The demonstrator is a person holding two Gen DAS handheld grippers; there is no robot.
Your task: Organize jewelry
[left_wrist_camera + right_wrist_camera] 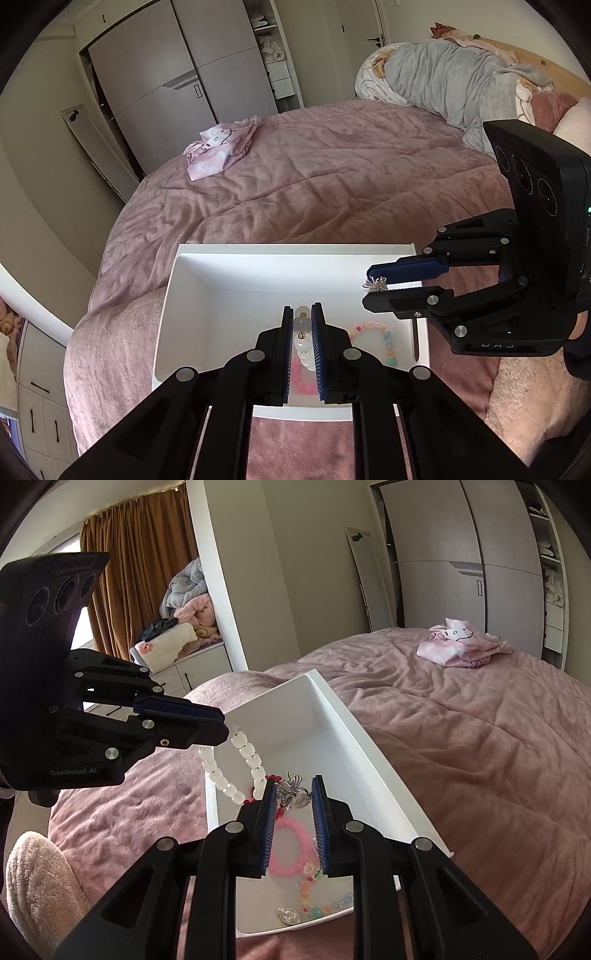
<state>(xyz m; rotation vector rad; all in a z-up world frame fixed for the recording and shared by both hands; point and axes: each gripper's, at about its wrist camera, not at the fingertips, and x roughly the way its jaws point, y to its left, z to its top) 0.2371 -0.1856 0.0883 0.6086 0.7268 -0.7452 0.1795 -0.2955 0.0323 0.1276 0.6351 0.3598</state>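
A white tray (173, 317) lies on the pink bed; it also shows in the right wrist view (354, 746). My left gripper (303, 314) is shut on a white bead bracelet (303, 343), which hangs from it over the tray in the right wrist view (247, 753). My right gripper (294, 788) is shut on a silver ornament (291, 794), held above the tray's right side (375, 284). In the tray lie a pink bead bracelet (291, 845), a multicolour bead bracelet (384, 339) and a silver pendant (290, 915). A dark red bead string (273, 777) lies under the ornament.
A folded pink cartoon cloth (221, 147) lies far across the bed. A grey blanket heap (454, 81) sits at the headboard. A wardrobe (177, 74) stands beyond the bed. A fluffy cream cushion (37, 886) is at the near left of the right wrist view.
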